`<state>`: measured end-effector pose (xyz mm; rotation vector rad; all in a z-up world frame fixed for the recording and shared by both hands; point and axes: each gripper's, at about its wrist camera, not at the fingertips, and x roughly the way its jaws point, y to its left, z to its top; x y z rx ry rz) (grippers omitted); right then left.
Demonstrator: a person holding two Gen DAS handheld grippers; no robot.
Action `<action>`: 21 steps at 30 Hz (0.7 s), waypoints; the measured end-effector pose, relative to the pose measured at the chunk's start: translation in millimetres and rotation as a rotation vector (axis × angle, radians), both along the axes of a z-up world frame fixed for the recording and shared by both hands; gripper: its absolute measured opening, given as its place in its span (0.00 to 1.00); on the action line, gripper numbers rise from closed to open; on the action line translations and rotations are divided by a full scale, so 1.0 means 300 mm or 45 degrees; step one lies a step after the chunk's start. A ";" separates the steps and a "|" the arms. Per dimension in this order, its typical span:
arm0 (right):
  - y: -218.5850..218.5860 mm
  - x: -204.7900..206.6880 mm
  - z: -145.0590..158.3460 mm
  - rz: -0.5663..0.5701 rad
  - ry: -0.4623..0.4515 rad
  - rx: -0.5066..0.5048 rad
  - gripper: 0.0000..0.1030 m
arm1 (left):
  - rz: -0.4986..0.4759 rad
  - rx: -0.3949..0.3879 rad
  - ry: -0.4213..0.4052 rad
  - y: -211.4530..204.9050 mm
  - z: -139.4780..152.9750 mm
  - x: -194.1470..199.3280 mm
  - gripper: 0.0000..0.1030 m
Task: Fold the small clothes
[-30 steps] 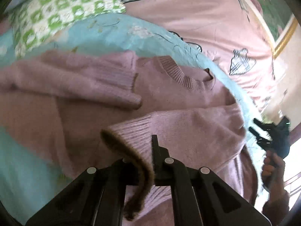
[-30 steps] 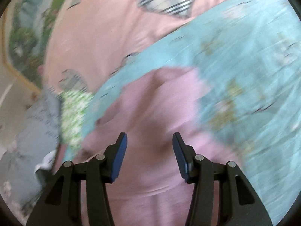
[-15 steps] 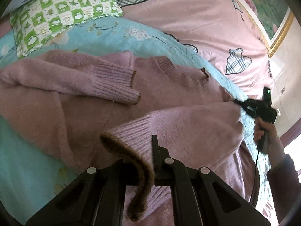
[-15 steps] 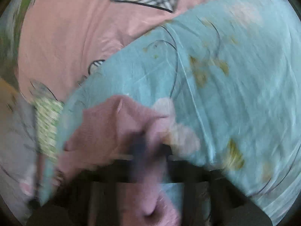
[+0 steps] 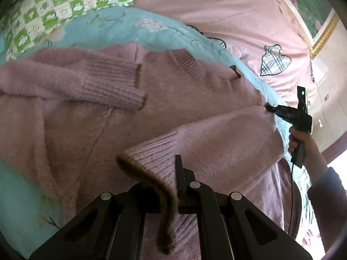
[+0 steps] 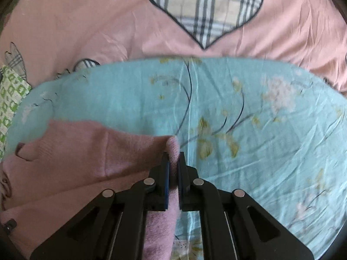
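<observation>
A mauve knit sweater (image 5: 177, 99) lies front up on a turquoise floral sheet (image 5: 121, 21). One sleeve (image 5: 91, 82) is folded across its chest. My left gripper (image 5: 169, 173) is shut on the ribbed cuff of the other sleeve (image 5: 151, 158), held above the body. My right gripper (image 6: 173, 158) is shut on a pinch of the sweater's shoulder edge (image 6: 172, 145); it also shows in the left wrist view (image 5: 269, 107) at the sweater's right side.
A pink bedcover (image 6: 86, 21) with plaid heart patches lies beyond the sheet. A green checked pillow (image 5: 56, 6) sits at the far left. A framed picture (image 5: 321, 17) hangs on the wall at the right.
My right gripper was open over the sweater, then moved to its shoulder edge and shut on it. My left gripper has kept hold of the cuff.
</observation>
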<state>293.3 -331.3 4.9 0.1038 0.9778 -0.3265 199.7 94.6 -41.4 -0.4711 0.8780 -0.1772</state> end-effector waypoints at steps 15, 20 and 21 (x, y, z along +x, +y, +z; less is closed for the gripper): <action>0.150 -0.313 0.089 0.084 -0.118 0.382 0.34 | 0.062 0.081 0.011 0.101 0.060 -0.140 0.39; 0.293 -0.416 0.032 0.176 -0.073 0.529 0.34 | 0.121 0.372 -0.008 0.113 0.125 -0.132 0.62; 0.321 -0.439 0.021 0.189 -0.064 0.558 0.34 | 0.121 0.440 -0.015 0.113 0.139 -0.121 0.64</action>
